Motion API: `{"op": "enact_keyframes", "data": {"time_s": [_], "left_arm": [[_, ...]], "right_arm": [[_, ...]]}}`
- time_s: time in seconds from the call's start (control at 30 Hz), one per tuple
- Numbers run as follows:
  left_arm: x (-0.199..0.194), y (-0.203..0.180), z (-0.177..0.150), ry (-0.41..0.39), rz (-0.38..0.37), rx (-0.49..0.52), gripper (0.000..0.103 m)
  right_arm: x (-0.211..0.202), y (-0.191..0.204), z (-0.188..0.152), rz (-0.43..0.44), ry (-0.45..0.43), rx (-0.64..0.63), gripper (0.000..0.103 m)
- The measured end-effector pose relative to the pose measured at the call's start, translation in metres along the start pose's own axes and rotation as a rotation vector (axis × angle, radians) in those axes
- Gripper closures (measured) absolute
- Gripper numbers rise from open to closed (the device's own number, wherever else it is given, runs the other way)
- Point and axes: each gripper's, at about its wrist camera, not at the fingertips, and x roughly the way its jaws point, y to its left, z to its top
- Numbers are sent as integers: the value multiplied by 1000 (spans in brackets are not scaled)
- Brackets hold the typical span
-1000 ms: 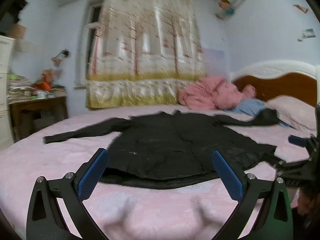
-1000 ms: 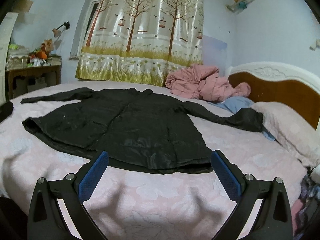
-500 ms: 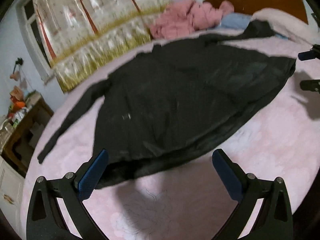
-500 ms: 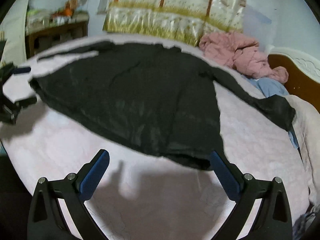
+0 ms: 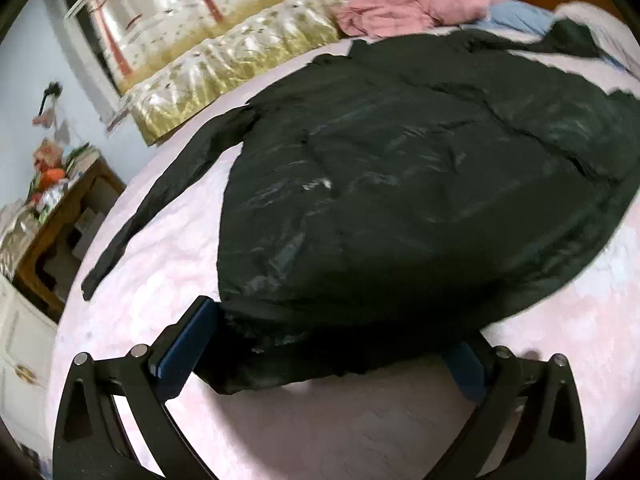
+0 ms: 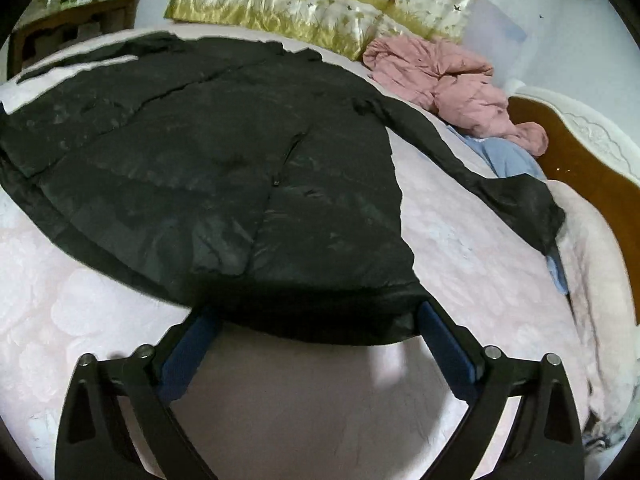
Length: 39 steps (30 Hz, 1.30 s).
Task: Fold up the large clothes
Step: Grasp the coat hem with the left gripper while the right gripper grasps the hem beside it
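Both grippers have dropped toward the hem of the black coat spread flat on the pink bed. Left gripper gapes wide around one hem corner; right gripper, jaws closing, straddles the other, seemingly not yet pinching. Shiny, puffy fabric looks light, soft and slippery: grip deep at the corners.

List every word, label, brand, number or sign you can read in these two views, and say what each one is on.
None can be read.
The black coat shows no label or logo.
The curtain carries only printed trees and birds, no lettering.
The clutter on the wooden desk is too small and blurred to tell whether it bears print.
The pink bedspread has only a faint pattern.
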Motion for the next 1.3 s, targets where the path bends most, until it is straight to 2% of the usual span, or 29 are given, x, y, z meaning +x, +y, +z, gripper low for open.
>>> {"op": "enact_keyframes", "data": {"time_s": [0.03, 0.07, 0.13, 0.17, 0.2, 0.33, 0.4, 0.5, 0.6, 0.7, 0.77, 0.87, 0.97, 1.07, 1.2, 1.3], "left_arm": [[-2, 0, -1, -15, 0, -1, 7], [-5, -1, -2, -36, 4, 4, 17], [-11, -2, -4, -65, 23, 17, 78], [-17, -2, -7, -83, 26, 15, 86], [-23, -1, -9, -102, 22, 7, 91], [-54, -1, -18, -190, 38, -12, 97], [-74, -4, -25, -232, 53, -13, 97], [-103, 5, -33, -282, 33, -71, 98], [-135, 14, -37, -331, 24, -118, 98], [-166, 20, -39, -350, -34, -139, 98], [-173, 23, -31, -321, -56, -133, 98], [-160, 41, -9, -258, -91, -200, 98], [-121, 60, 19, -175, -112, -251, 97], [-71, 65, 33, -65, -134, -262, 97], [-3, 71, 47, 84, -164, -268, 98], [22, 68, 45, 120, -197, -268, 97]], "right_arm": [[0, -2, -1, 6, -13, 1, 19], [0, -3, -2, 2, -18, 4, 28], [-2, -9, -5, -24, -40, 22, 80], [-1, -13, -7, -35, -38, 40, 100], [-1, -20, -9, -23, -42, 74, 100], [-22, -43, -25, 18, -107, 218, 101], [-35, -48, -33, 5, -146, 244, 101], [-60, -57, -48, 21, -197, 311, 101], [-87, -60, -57, 11, -249, 322, 101], [-118, -63, -65, -2, -292, 330, 101], [-129, -70, -64, 18, -297, 346, 101], [-128, -88, -47, 55, -285, 385, 101], [-102, -94, -14, 35, -258, 367, 101], [-58, -88, 18, 35, -181, 349, 101], [-1, -81, 42, 42, -79, 323, 101], [33, -80, 48, 69, -12, 319, 101]]}}
